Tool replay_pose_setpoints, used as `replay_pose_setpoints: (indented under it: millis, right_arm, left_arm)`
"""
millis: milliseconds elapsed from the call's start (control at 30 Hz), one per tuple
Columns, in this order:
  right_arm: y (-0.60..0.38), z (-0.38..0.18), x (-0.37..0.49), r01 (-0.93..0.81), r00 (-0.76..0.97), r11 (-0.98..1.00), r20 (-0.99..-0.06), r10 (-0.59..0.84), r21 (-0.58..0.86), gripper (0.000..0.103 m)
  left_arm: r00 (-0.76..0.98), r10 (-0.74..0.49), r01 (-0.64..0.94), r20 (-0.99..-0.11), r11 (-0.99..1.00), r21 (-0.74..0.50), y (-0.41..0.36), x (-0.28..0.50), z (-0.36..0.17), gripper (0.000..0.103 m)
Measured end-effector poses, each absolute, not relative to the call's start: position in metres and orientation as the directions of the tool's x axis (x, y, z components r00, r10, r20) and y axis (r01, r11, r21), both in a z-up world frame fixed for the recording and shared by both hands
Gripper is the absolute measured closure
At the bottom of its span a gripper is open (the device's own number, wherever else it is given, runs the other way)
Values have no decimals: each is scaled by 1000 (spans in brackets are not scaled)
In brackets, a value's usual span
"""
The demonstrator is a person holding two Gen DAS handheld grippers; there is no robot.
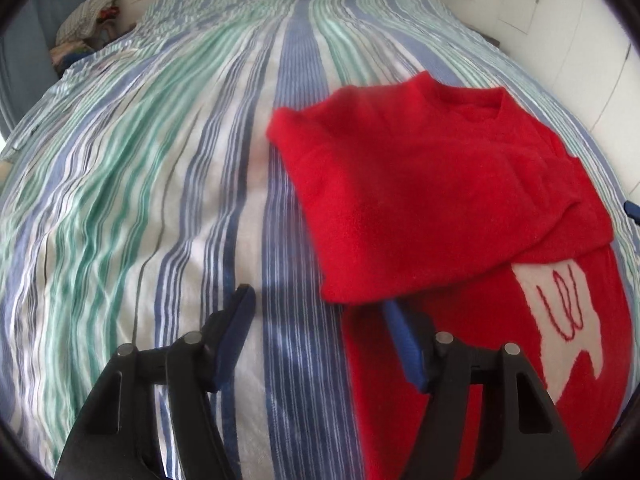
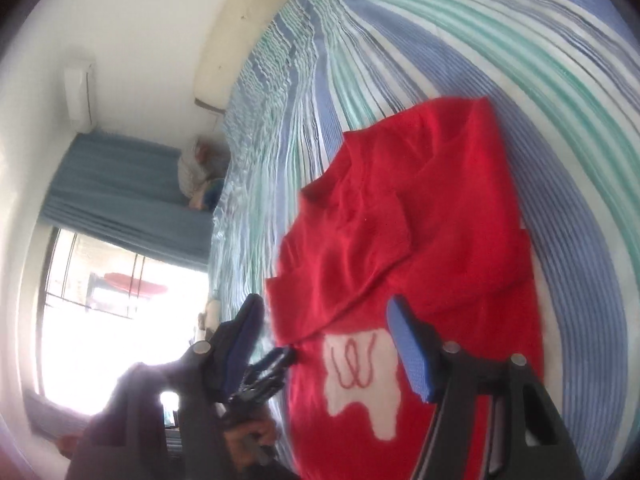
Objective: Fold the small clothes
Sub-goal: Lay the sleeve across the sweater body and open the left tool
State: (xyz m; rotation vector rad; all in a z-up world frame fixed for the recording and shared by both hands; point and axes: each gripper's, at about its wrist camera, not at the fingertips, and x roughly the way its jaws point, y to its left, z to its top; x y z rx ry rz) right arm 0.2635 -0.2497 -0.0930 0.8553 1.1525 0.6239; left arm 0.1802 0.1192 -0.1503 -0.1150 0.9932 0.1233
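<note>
Striped bed (image 1: 160,200), red sweater (image 1: 420,200) seemingly just beyond open left gripper (image 1: 320,312)

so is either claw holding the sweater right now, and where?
Neither. Left claw is open beside the red sweater's edge; right claw is open over it, nothing pinched.

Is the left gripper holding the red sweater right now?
No, the left gripper has its jaws open over the striped bedspread, beside the red sweater.

The left wrist camera looks steeply down along its gripper (image 1: 320,328), close over the striped bed (image 1: 160,200) toward the headboard. The right wrist view is rolled sideways — window (image 2: 120,300) at left. Both share the red sweater (image 1: 420,200) (image 2: 400,220) — and the bed.
</note>
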Motion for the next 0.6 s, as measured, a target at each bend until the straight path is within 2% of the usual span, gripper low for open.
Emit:
replay_pose_setpoints:
  millis: [67,167,300,333,400,433,500,600]
  right_arm:
    - [-236,-115,276,89,281,514,-516,809,853,41]
    - [-221,-145,284,197,282,459,-499,820,866,47]
    - [-206,-165,294,274,311,501,-569,761,821,52]
    - [-203,-170,297,296,315,506,-583,749,810,56]
    - [-200,-179,304,323,330,526,-615,716,786,76]
    - [-199,-181,307,320,335,549,-635,696,772,99]
    - [-198,-170,310,268,371,607,-662,651,748,99]
    - [-206,-131,303,117,467,690,-653,597,714,99]
  left_arm:
    - [548,49,-191,-835,979,-68,125,185,-155,57]
    - [563,28,-211,-826,971,-110,130,184,-161,60]
    - [569,30,-200,-822,974,-103,130,183,-163,60]
    - [569,28,-197,-822,975,-104,131,184,-163,60]
    - [571,21,-197,-821,974,-112,132,183,-163,60]
    - [573,20,-199,-820,973,-115,133,182,-162,60]
    - [577,17,-204,-816,971,-124,135,178,-162,60]
    - [582,22,-203,-813,972,-119,134,176,-165,60]
